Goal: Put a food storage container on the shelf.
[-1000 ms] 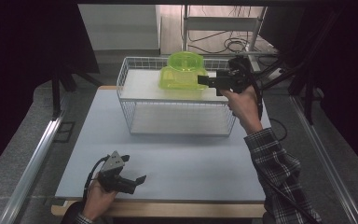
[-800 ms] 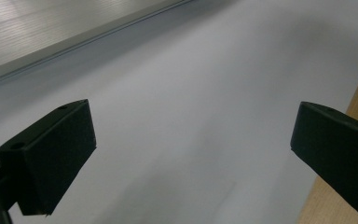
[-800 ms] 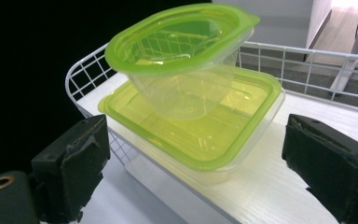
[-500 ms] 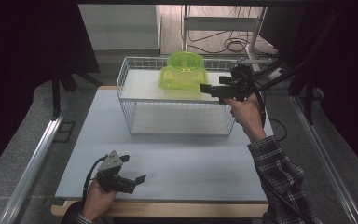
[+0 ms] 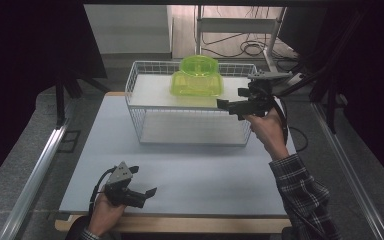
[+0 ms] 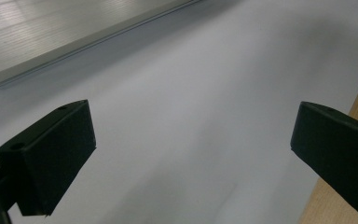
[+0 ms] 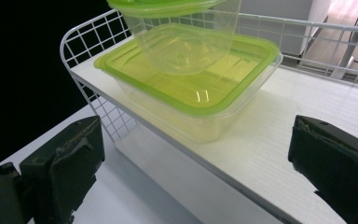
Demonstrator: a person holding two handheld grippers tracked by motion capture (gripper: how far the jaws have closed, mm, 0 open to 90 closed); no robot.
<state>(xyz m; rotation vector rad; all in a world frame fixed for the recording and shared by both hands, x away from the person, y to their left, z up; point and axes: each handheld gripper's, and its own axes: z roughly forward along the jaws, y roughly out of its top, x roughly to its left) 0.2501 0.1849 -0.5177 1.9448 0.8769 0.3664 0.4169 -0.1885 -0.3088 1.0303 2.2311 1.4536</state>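
The right tool (image 5: 228, 106), jaws spread and empty, faces the green tub (image 7: 191, 88) on the rack shelf (image 7: 279, 140) just ahead, long side across. The left tool (image 5: 142, 195), also spread, sits far off over the table (image 5: 205, 170).

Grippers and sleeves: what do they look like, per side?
Left gripper: black body and blocky black jaws, grey three-cornered plate on top, black cable trailing behind. Right gripper: black, grey plate on top, black cable looping past the wrist. Dark plaid sleeve on the right arm.
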